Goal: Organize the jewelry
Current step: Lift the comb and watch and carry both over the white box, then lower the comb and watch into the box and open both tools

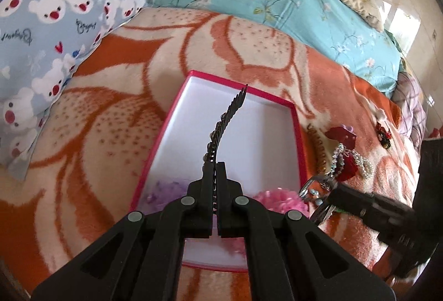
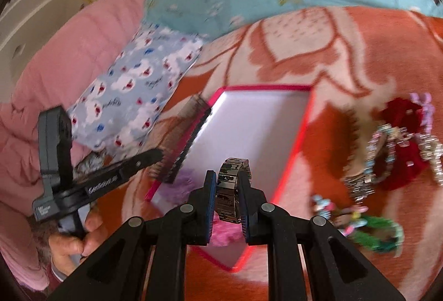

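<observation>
A pink-rimmed box (image 1: 298, 135) with a white inside lies open on the orange blanket. My left gripper (image 1: 215, 165) is shut on a black toothed hair comb (image 1: 227, 118) that juts forward over the box. In the right wrist view this comb (image 2: 191, 137) hangs over the box's left rim (image 2: 210, 104), held by the left gripper (image 2: 159, 155). My right gripper (image 2: 227, 176) is shut on a silver link bracelet (image 2: 231, 184) above the box's near end. The left wrist view shows that gripper (image 1: 332, 190) and the bracelet (image 1: 310, 190) beside the box's right corner.
A purple fluffy piece (image 1: 166, 189) and a pink pom-pom (image 1: 279, 200) lie in the box's near end. Several loose pieces, red bows and beaded bracelets (image 2: 396, 151) and a green bracelet (image 2: 379, 234), lie right of the box. Pillows (image 1: 55, 24) border the blanket. A hand (image 2: 72, 243) grips the left tool.
</observation>
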The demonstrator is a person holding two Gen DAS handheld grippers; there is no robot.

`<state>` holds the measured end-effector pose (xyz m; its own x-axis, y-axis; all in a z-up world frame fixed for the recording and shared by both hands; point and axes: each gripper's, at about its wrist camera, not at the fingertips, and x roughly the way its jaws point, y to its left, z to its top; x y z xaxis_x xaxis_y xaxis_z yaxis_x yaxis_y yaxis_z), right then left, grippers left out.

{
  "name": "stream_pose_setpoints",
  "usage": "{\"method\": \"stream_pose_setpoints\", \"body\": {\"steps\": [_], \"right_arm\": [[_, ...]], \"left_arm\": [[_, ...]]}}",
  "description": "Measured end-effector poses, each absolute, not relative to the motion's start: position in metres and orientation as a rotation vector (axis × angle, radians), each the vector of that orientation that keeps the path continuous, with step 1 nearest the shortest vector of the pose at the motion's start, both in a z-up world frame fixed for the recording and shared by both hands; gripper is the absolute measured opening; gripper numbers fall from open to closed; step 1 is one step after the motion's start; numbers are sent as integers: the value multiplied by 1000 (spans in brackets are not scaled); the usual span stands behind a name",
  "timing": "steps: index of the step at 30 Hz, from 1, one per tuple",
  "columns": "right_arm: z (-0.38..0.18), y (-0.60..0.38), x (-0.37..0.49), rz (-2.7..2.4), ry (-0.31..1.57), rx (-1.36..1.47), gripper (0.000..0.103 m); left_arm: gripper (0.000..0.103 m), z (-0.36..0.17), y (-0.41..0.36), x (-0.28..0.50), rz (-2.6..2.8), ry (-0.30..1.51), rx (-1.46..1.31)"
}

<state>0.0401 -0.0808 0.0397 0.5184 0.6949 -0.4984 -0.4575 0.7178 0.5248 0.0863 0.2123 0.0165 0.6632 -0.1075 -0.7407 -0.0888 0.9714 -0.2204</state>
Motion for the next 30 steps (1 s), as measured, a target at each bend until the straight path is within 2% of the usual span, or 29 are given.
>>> {"method": "stream_pose_setpoints", "body": {"steps": [17,20,25,30], "right_arm": [[-9,-36,74,688,870,310,15],[-14,-33,77,691,879,308,15],[-17,-31,79,701,883,304,19],[-16,-30,79,701,883,298,20]], "left_arm": [[0,-19,222,118,25,889,-244],[3,-26,225,120,48,900,-229],[16,-38,235,120,72,927,-255],[18,-41,238,119,69,934,-277]]}}
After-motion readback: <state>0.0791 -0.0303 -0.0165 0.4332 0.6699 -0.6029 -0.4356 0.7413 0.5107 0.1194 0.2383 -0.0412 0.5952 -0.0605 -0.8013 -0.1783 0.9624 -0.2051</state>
